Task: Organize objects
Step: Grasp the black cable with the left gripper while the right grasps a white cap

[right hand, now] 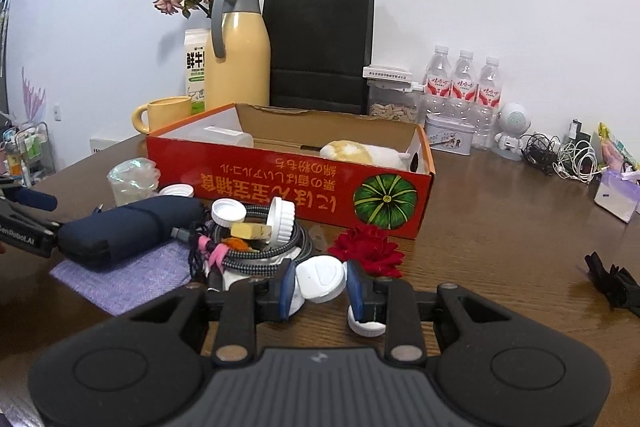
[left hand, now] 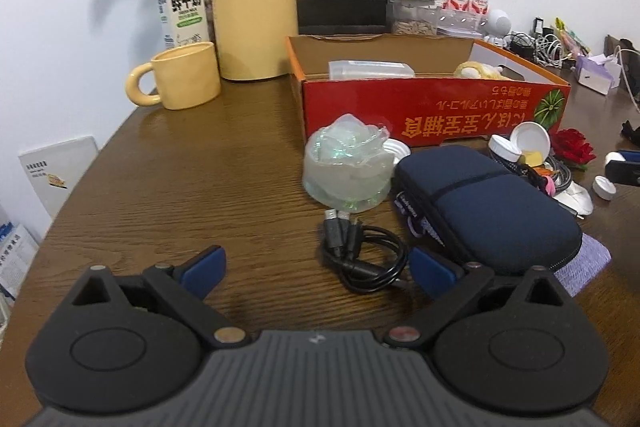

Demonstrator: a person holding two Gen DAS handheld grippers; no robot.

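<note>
The right tool (right hand: 320, 289) sits nearly closed around a white puck (right hand: 321, 278) at the near edge of the clutter on the wooden surface (right hand: 500, 227), its blue pads (right hand: 285, 289) at the puck's two sides; whether they already press it cannot be told. The puck looks a light, hard, smooth plastic piece, likely slippery, so a hold square across its widest part seems safest. A small white cap (right hand: 366, 327) lies just beside the right pad and could be knocked. Close behind are a braided cable (right hand: 260, 257) coiled under white lids (right hand: 228, 211), a red flower (right hand: 370, 247) and a navy pouch (right hand: 128, 227) lying on a purple cloth (right hand: 124, 283). The red box (right hand: 304, 187), open-topped and holding a plush toy (right hand: 360, 151), stands just beyond the pile and seems the likely place for things to go; its front wall would have to be cleared.

The left tool (left hand: 316, 267) hovers wide open and empty above the surface, a coiled black cord (left hand: 362, 259) between its pads. That cord is limp and light, best pinched at the bundled middle. A clear crinkled wrap (left hand: 346, 165) stands just past it.
</note>
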